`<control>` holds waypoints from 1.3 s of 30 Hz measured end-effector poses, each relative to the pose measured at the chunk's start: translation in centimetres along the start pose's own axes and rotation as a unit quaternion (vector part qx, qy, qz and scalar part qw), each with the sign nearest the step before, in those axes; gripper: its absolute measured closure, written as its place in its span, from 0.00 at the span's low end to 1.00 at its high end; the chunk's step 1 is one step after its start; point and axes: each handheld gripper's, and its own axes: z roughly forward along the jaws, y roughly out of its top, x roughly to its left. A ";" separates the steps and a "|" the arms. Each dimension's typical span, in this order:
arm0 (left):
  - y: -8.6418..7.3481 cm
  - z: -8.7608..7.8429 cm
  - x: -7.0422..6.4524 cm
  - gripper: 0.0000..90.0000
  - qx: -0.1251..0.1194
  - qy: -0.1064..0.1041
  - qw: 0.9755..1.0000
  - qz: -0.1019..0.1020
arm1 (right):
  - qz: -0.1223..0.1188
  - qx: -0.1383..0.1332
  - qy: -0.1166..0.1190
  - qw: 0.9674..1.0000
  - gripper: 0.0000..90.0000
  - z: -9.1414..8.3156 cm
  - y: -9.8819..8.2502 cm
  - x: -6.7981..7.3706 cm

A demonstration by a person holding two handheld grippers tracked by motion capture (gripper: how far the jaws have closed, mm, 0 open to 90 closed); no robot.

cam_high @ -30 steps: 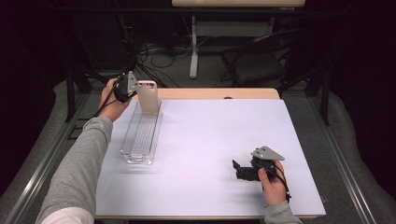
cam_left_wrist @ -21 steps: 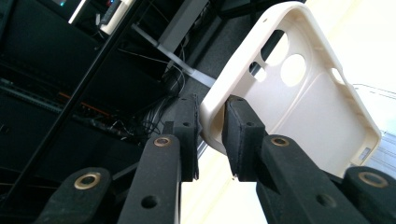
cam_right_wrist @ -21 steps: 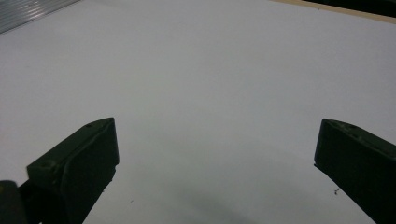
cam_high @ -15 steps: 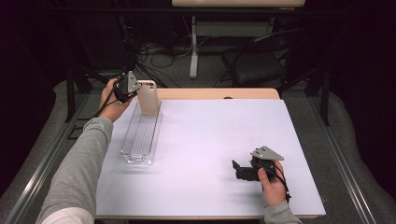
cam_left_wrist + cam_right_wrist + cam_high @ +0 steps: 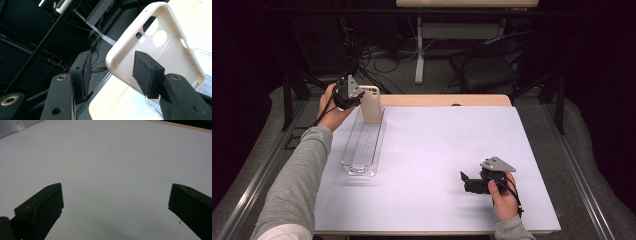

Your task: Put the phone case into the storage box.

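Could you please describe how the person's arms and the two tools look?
The left arm wears a grey sleeve with a white cuff edge low in the high view. The right sleeve is grey too. Both the left tool and the right tool are black, each topped with a grey three-cornered plate and trailing a black cable. The left tool's jaws carry brass-coloured rivets and blocky black pads.

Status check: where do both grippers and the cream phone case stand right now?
Left gripper jaws just opening, pads off the cream plastic phone case, upright at the far end of the clear plastic tray. Right gripper open, empty. Nothing blocking.
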 end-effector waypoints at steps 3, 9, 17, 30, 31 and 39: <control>0.0 -0.1 0.1 0.51 0.005 0.000 1.000 -0.009 | 0.002 0.000 0.001 1.000 0.00 0.0 0.0 0.0; 0.0 -0.4 0.3 0.46 0.012 0.000 1.000 -0.015 | -0.003 0.003 0.002 1.000 0.00 0.1 0.0 0.1; 0.1 -1.0 0.7 0.44 0.011 0.004 0.999 -0.031 | -0.001 0.001 0.002 1.000 0.00 0.1 0.0 0.1; 0.0 -2.8 2.0 0.46 0.004 -0.003 0.997 -0.082 | -0.003 0.002 0.003 1.000 0.00 0.1 0.0 0.2; 0.0 -2.9 2.1 0.46 0.002 -0.002 0.996 -0.089 | -0.002 0.002 0.003 1.000 0.00 0.1 0.0 0.2; -0.1 -3.5 3.0 0.46 0.002 -0.040 0.979 -0.199 | -0.005 0.001 0.006 1.000 0.00 0.1 0.0 0.2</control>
